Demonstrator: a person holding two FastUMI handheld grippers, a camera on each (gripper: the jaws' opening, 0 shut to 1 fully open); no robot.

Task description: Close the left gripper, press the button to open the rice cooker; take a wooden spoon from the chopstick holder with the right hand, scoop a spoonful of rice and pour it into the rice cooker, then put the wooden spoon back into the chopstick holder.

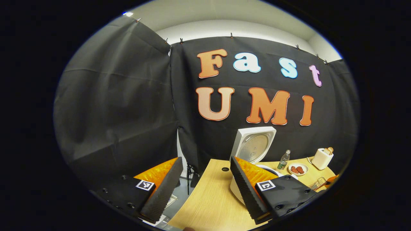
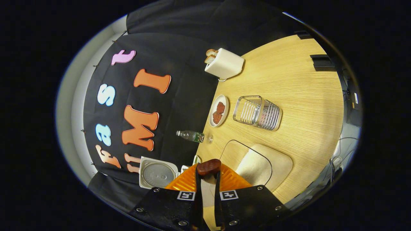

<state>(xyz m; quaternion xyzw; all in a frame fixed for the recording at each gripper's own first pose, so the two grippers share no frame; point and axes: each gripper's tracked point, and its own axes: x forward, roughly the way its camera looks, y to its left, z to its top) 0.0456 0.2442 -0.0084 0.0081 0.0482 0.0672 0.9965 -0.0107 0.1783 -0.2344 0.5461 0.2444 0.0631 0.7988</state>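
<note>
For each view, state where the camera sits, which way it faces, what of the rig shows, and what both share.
Left gripper view: rides the left gripper, level, facing the wall; fingers apart.
Right gripper view: rides the right gripper, rolled sideways, facing the table; fingers clamp the wooden spoon.
Shared: open rice cooker, bottle, plate, toaster.

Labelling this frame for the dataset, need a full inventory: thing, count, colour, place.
rice cooker: 1, white, lid up, by the wall
water bottle: 1, clear, green label, beside the cooker
plate: 1, white, red pieces on it, next to the bottle
toaster: 1, cream, bread in its slots, table's far end
chopstick holder: 1, wire metal, near the plate
rice container: 1, clear, pale rice inside
table: 1, light wood
wooden spoon: 1, brown, between right gripper fingers
left gripper: open, holding nothing
</note>
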